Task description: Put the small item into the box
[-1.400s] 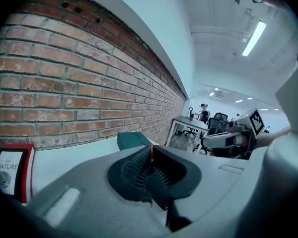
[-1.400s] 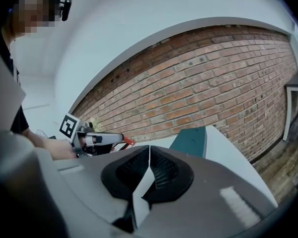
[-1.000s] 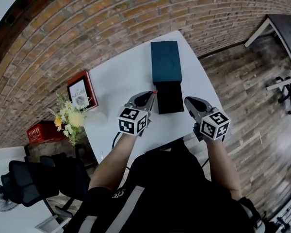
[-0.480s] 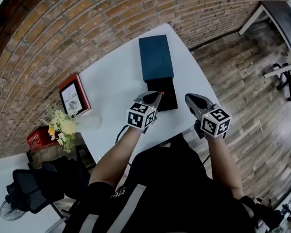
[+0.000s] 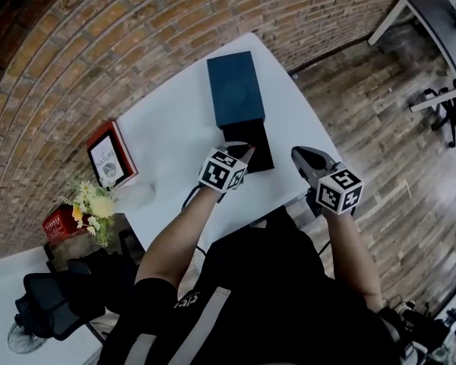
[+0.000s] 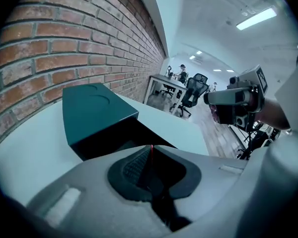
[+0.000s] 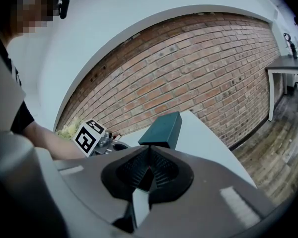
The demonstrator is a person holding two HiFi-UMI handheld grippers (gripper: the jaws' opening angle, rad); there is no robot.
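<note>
A teal box lid lies on the white table, resting over the far end of the open black box. My left gripper hangs over the box's near end, shut on a small thin red item that shows as a sliver between its tips. In the left gripper view the teal lid and the black box sit just ahead of the jaws. My right gripper is held off the table's right edge, jaws together with nothing in them. From the right gripper view the lid stands ahead.
A red-framed picture, a bunch of flowers and a red crate are off to the left. Brick wall runs behind the table. Wooden floor and a grey desk are on the right; a black chair stands lower left.
My left gripper has gone forward and down with the red item, from beside the black box to over its near end. The right gripper shifted slightly.
</note>
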